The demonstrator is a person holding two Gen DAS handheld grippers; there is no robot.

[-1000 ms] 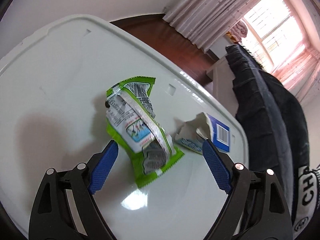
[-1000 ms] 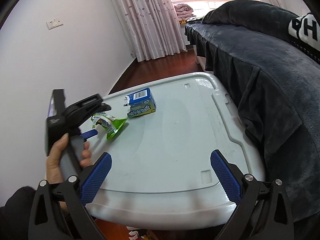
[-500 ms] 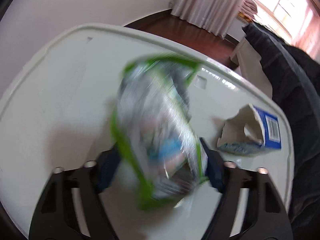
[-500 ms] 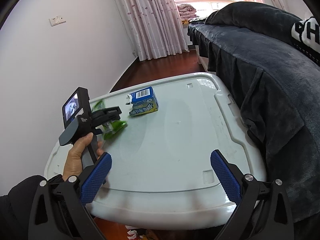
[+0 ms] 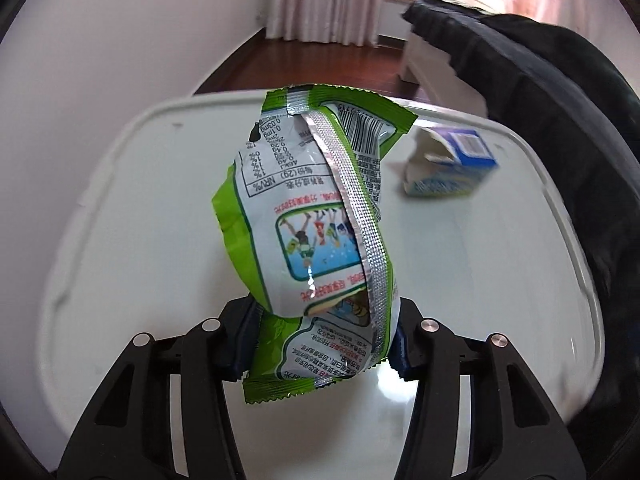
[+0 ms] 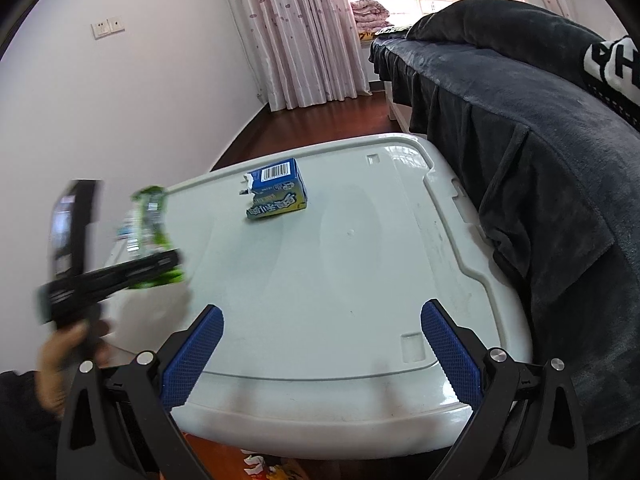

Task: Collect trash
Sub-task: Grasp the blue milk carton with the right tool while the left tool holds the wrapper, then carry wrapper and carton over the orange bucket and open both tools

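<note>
A crumpled green and white snack wrapper (image 5: 312, 220) hangs lifted above the white plastic lid (image 5: 140, 220). My left gripper (image 5: 320, 336) has it pinched at its lower end, the jaws still closing on it. In the right wrist view the same wrapper (image 6: 150, 216) and left gripper (image 6: 120, 276) appear blurred at the lid's left edge, held by a hand (image 6: 64, 360). A torn blue milk carton (image 6: 276, 194) lies on its side at the far part of the lid (image 6: 360, 280). My right gripper (image 6: 322, 344) hovers open over the near edge, holding nothing.
A bed under a dark blanket (image 6: 520, 120) runs along the lid's right side. Pink curtains (image 6: 304, 40) and a dark wood floor (image 6: 312, 120) lie beyond. A white wall stands at the left. Scraps of litter (image 6: 256, 466) lie on the floor under the near edge.
The left gripper went from open around the wrapper on the lid to shut on it, then lifted it and rolled. The right gripper stayed put.
</note>
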